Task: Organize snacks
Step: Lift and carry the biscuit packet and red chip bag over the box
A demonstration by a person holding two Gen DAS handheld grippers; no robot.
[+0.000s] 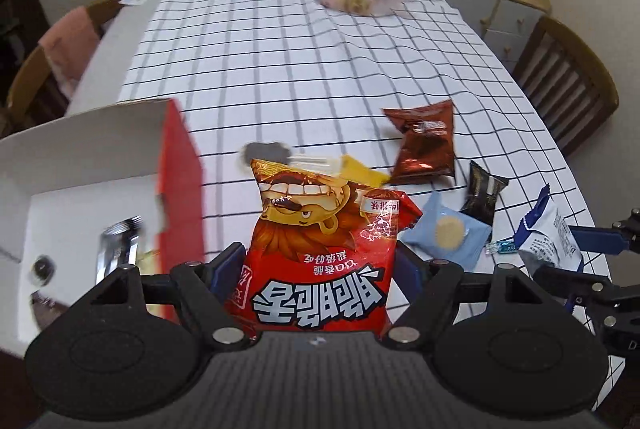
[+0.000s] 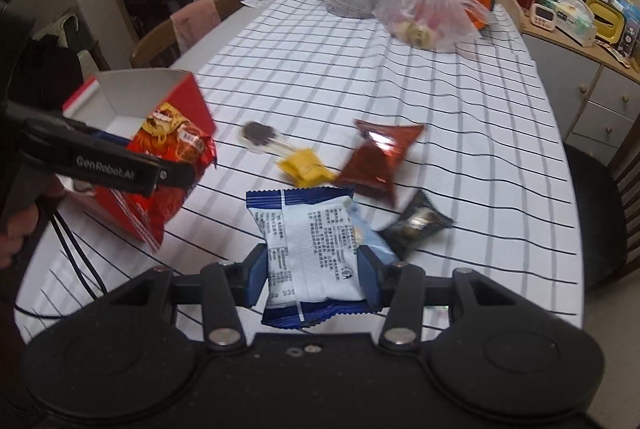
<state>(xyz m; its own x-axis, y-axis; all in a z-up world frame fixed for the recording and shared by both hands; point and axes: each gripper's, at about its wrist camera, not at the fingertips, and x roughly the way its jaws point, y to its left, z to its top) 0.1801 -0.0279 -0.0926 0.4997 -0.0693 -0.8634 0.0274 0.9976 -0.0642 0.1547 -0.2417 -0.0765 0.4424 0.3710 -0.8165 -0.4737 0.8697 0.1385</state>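
The left gripper (image 1: 320,261) clamps a red noodle-snack bag (image 1: 320,249) beside the red box (image 2: 132,133) at the tabletop's left edge; "GenRobot.AI" marks its body. The right gripper (image 2: 312,269) clasps a blue-and-white packet (image 2: 308,245) near the front edge. Checked tablecloth (image 2: 320,69) beyond.

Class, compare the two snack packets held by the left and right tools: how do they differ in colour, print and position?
The red noodle-snack packet in the left tool is red with a cartoon face and large lettering; the white-and-blue packet in the right tool shows only small printed text. The red one is beside the open red box; the white one is over the loose snacks. Both are sealed and clamped between fingers.
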